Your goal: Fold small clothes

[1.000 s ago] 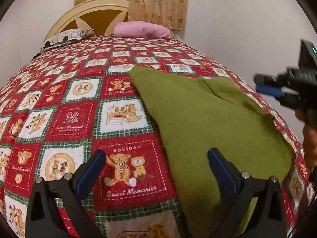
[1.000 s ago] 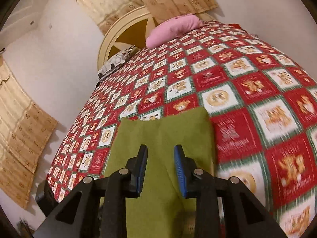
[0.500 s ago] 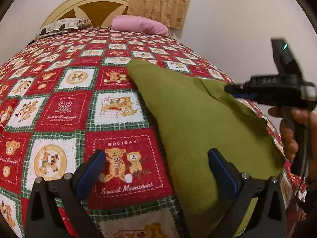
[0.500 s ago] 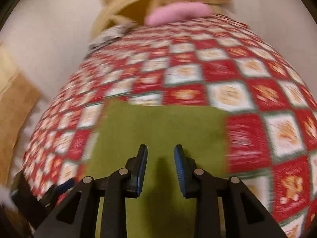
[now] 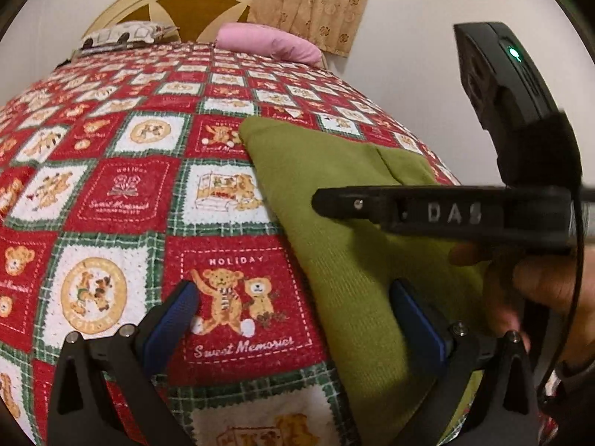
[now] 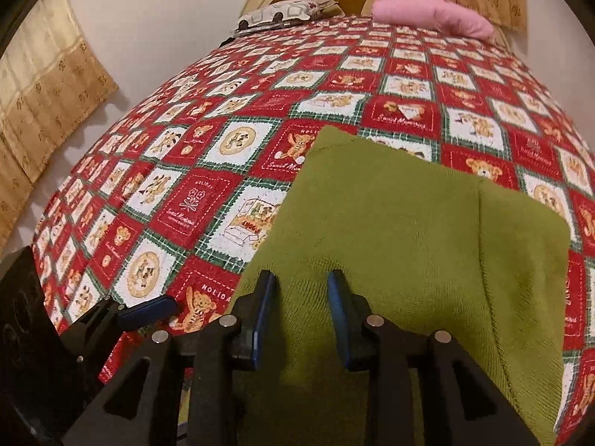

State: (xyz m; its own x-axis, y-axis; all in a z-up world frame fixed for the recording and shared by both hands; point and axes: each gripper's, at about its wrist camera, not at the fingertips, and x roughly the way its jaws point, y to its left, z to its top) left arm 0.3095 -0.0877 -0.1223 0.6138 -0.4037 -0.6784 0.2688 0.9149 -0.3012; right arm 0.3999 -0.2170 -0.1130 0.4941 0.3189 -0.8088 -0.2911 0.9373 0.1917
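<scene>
A green knit garment [image 5: 346,200] lies folded flat on the red patchwork bedspread [image 5: 122,200], near the bed's right side; it also shows in the right wrist view [image 6: 401,230]. My left gripper [image 5: 293,316] is wide open and empty, its right finger over the garment's near edge and its left finger over the bedspread. My right gripper [image 6: 299,308] is partly open and empty, low over the garment's near part. It also shows from the side in the left wrist view [image 5: 334,204], hovering across the garment. The left gripper's finger [image 6: 148,310] shows at lower left.
A pink pillow [image 5: 267,42] and a patterned pillow [image 5: 126,35] lie at the headboard [image 5: 186,3]. Curtains [image 5: 312,3] hang behind. A white wall runs along the bed's right edge. A second curtain [image 6: 41,100] hangs to the left.
My right gripper has swung in from the right and now hovers over the garment's middle, close to my left gripper. The left gripper stays open and has barely moved.
</scene>
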